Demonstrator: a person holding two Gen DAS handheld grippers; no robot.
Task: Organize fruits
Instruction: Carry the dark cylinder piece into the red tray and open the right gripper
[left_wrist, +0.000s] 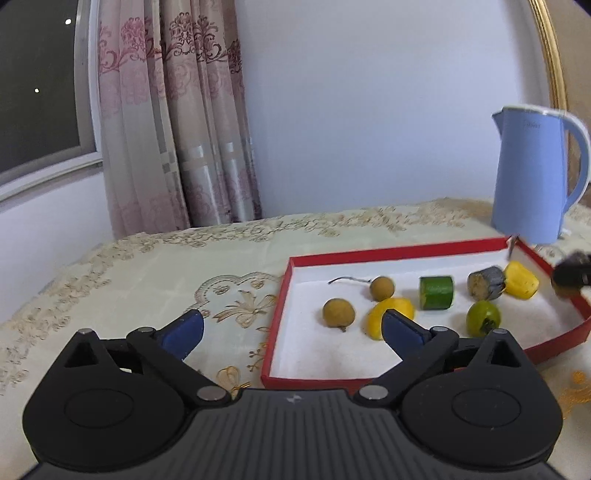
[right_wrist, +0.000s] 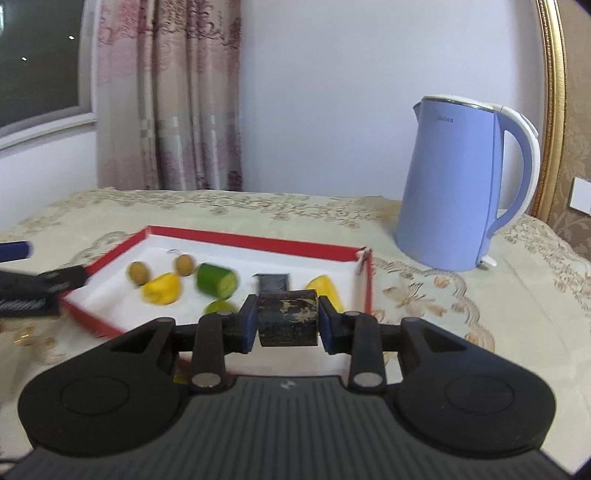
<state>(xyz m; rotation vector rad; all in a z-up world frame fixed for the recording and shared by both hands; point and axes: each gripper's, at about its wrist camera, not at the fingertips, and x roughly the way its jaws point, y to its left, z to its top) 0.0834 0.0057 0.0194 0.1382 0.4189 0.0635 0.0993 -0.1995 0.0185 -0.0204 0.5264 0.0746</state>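
Left wrist view: the left gripper (left_wrist: 291, 332) hangs with its blue-padded fingers (left_wrist: 184, 334) spread wide apart and nothing between them, one over the embroidered cream tablecloth (left_wrist: 147, 266), the other over the near left part of a shallow red tray (left_wrist: 275, 321) with a white floor. In the tray lie two round tan fruits (left_wrist: 338, 312), a yellow piece (left_wrist: 391, 310) partly hidden behind the right pad, a green cylinder (left_wrist: 436, 292), a round green fruit (left_wrist: 483, 318), a dark chunk (left_wrist: 485, 282) and a yellow chunk (left_wrist: 521, 280). A blurred dark shape at the tray's right edge is cut off. A smooth blue kettle (left_wrist: 532, 177) stands beyond the far right corner.

Right wrist view: the right gripper (right_wrist: 287, 323) is clamped on a dark cylindrical fruit piece (right_wrist: 287, 321) with pale scuffs, held above the tray's near edge. It hides part of the fruit behind; the rest is motion-blurred.
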